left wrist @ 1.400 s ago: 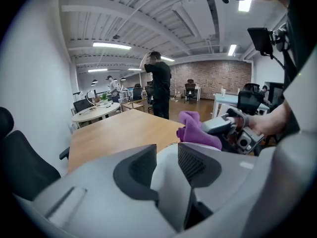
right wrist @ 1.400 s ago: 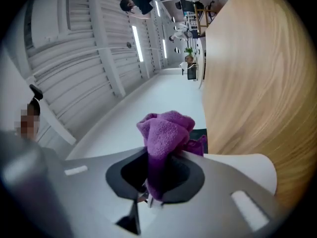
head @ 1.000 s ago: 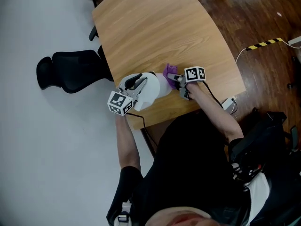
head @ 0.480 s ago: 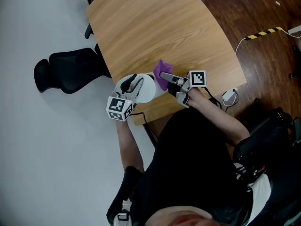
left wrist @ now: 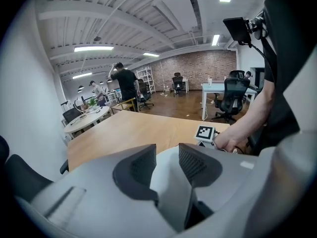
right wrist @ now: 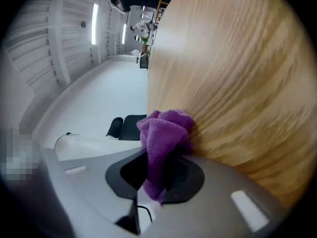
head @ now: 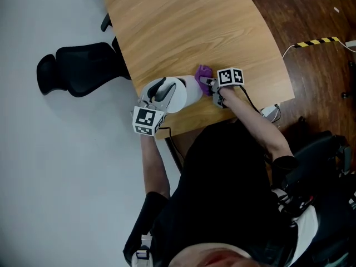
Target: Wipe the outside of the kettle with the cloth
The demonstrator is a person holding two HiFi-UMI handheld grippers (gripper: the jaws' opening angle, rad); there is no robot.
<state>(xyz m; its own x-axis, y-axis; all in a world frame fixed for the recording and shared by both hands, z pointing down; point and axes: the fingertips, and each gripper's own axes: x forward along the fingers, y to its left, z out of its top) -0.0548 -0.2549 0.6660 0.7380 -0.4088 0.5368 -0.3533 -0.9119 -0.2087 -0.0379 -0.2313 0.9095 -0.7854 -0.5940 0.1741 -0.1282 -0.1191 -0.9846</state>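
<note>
Beneath the kettle (head: 186, 93), the wooden table (head: 189, 26) is carrying it close to the edge nearest the person. At the kettle's top, the left gripper (head: 159, 93) is clamping down: in the left gripper view its 2 jaws are standing only a little apart, with a white part of the kettle filling the gap and both pads pressing on it. At the kettle's right side in the head view, the right gripper (head: 211, 85) is pinching the purple cloth (head: 203, 73) between its 2 nearly closed jaws, the bunched cloth sitting just beside the white body. Left of the kettle, off the table, a black chair (head: 83, 74) is standing on the pale floor.
</note>
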